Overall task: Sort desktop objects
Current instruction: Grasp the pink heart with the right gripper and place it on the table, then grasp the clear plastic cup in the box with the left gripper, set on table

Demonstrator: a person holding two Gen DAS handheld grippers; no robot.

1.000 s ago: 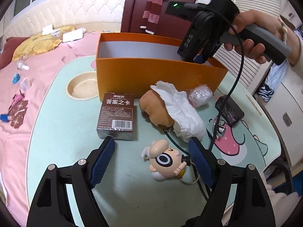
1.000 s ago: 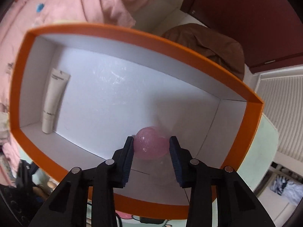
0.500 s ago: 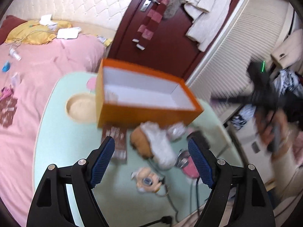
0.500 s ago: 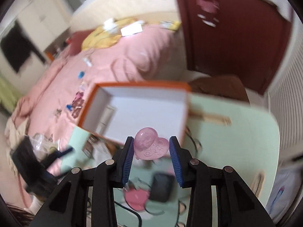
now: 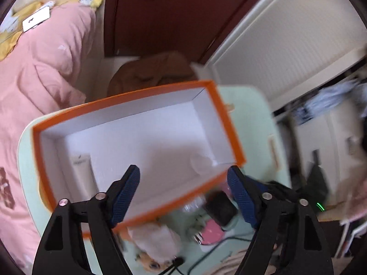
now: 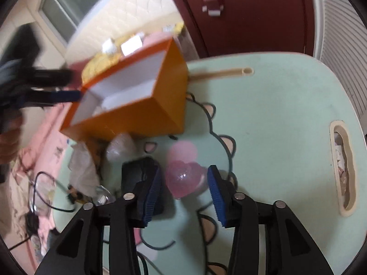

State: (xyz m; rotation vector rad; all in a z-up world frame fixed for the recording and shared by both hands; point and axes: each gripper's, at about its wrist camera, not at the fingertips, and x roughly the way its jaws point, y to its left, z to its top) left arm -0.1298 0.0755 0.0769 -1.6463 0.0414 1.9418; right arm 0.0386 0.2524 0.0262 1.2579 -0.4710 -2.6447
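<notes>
In the left wrist view my left gripper [image 5: 182, 178] is open and empty above the orange box [image 5: 229, 119], whose white inside holds a white tube [image 5: 82, 169]. In the right wrist view my right gripper [image 6: 184, 183] is shut on a translucent pink heart [image 6: 183, 176], held over the green table [image 6: 275, 114]. The orange box [image 6: 142, 114] stands to its far left there. The blurred left gripper [image 6: 57, 96] hangs over the box's far end.
Close to the right gripper lie a black case [image 6: 137, 171], a bubble-wrapped lump [image 6: 120, 146], white tissue [image 6: 82, 167] and cables [image 6: 45, 197]. A plush toy [image 5: 156, 236] and a pink item [image 5: 213, 229] sit below the box. A slot [image 6: 344, 167] cuts the table's right edge.
The right gripper has come out of the box with the pink heart still in it and now hangs over the table. The left gripper rose from the table to above the box.
</notes>
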